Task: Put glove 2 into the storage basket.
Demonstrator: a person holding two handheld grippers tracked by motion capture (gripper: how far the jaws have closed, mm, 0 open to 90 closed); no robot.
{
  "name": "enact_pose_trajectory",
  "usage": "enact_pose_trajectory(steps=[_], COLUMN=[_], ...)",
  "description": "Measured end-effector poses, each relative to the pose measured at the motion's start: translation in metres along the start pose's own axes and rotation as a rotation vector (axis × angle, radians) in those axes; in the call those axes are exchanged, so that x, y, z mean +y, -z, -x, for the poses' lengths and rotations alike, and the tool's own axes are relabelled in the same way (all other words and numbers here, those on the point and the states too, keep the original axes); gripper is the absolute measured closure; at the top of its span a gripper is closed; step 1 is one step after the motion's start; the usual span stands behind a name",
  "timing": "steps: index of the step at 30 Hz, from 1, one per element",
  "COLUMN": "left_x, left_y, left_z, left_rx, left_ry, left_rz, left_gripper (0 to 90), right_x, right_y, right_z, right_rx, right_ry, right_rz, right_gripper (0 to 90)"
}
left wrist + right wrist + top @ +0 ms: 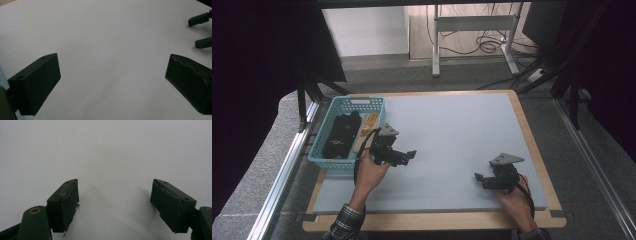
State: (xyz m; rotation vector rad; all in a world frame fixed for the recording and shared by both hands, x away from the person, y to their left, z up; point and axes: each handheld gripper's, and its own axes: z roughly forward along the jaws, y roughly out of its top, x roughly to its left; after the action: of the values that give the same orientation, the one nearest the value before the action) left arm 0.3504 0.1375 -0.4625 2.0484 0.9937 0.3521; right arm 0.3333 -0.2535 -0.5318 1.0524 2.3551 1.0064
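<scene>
At the far left of the tabletop, a teal slatted basket sitting at the edge, holding a black pouch-like bundle along its left side and pale yellowish pieces on the right, too small to identify. Just right of the basket, near its front corner, the left tongs held above the pale mat, jaws spread wide with nothing between them, bare grey surface in the gap in the left gripper view. Well apart, toward the front right, the right tongs pointing left, jaws likewise wide and empty in the right gripper view, low over the tabletop. Both grasped from below by a hand, plaid cuffs at the near edge.
</scene>
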Motion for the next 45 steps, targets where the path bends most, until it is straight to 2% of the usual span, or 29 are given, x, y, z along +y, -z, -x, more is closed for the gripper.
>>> enact_pose_trajectory(steps=[8,12,18,32,45], left_x=[-0.005,-0.009,-0.015,-0.038,-0.063], left_y=[-0.008,-0.010,-0.014,-0.025,-0.034], left_z=[0.015,0.021,0.030,0.045,0.045], left_rx=[-0.039,-0.070,-0.084,-0.068,-0.054], left_ry=[-0.016,-0.009,-0.022,-0.059,-0.065], left_rz=[0.005,0.015,0.015,-0.019,-0.052], left_gripper=[0.3,0.3,0.3,0.3,0.0], right_x=[0.000,0.000,0.000,0.000,0.000], right_y=[0.000,0.000,0.000,0.000,0.000], right_z=[0.000,0.000,0.000,0.000,0.000], right_rx=[-0.005,-0.006,-0.009,-0.010,-0.011], right_ry=[0.000,-0.001,-0.001,-0.003,-0.003], right_rz=[-0.001,0.000,-0.001,-0.001,-0.002], right_gripper=[20.9,20.5,19.9,19.5,19.4])
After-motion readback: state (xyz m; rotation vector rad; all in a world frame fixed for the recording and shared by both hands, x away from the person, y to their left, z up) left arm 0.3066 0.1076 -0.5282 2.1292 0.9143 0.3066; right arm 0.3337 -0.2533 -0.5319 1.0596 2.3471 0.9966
